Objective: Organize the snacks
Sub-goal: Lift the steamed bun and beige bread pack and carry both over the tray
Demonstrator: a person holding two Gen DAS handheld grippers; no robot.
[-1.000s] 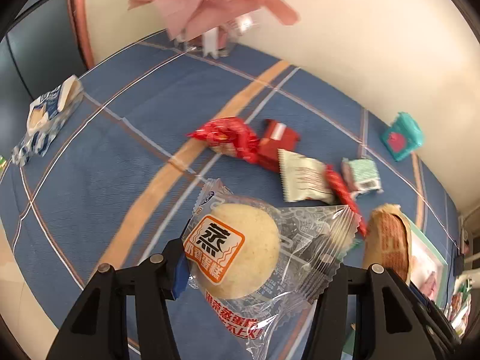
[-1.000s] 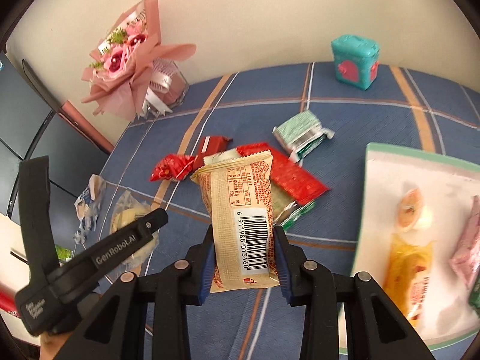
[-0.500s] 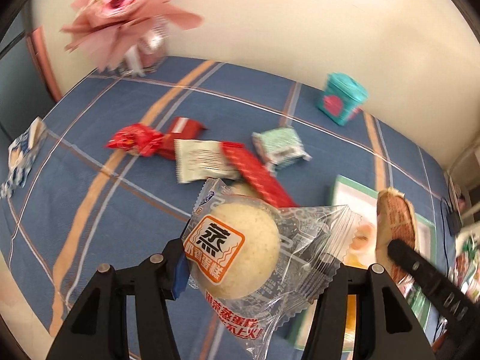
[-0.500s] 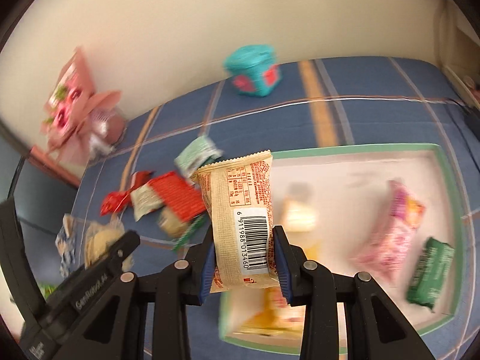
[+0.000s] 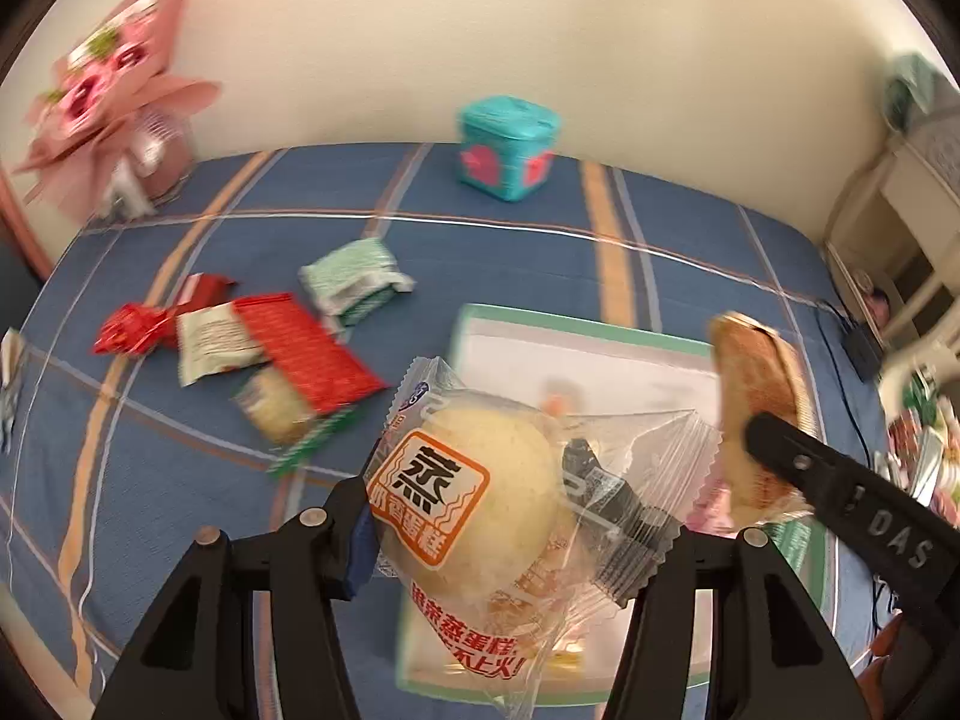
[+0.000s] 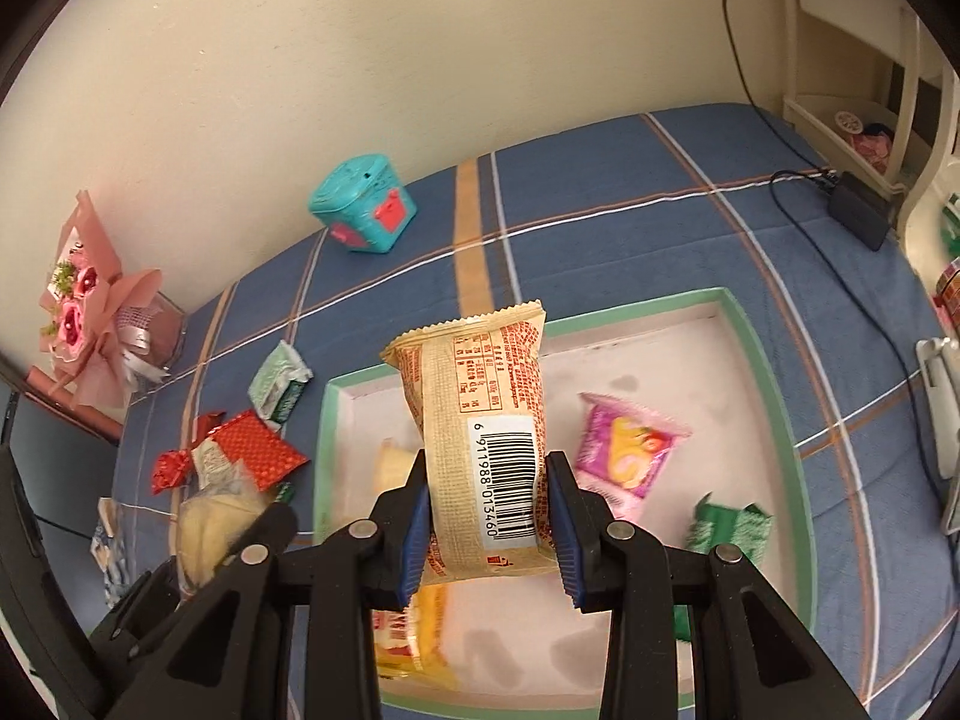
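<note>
My left gripper (image 5: 510, 534) is shut on a round steamed cake in a clear wrapper with an orange label (image 5: 474, 492). It hangs over the near left part of the green-rimmed white tray (image 5: 576, 324). My right gripper (image 6: 487, 516) is shut on a tan packet with a barcode (image 6: 480, 420), held upright above the tray (image 6: 762, 360). Inside the tray lie a pink packet (image 6: 624, 450), a green packet (image 6: 726, 528), a yellow packet (image 6: 420, 630) and a small pale snack (image 6: 390, 462). In the left wrist view the tan packet (image 5: 756, 396) shows at the right.
Loose snacks lie on the blue plaid cloth left of the tray: red packets (image 5: 306, 348), a green-white packet (image 5: 354, 282) and a red twisted wrapper (image 5: 129, 327). A teal box (image 5: 507, 147) and a pink bouquet (image 5: 108, 102) stand by the wall. A black adapter with its cable (image 6: 858, 213) lies at the far right.
Both grippers have swung to the right, from above the loose snacks to above the tray. Each keeps hold of its own snack.
</note>
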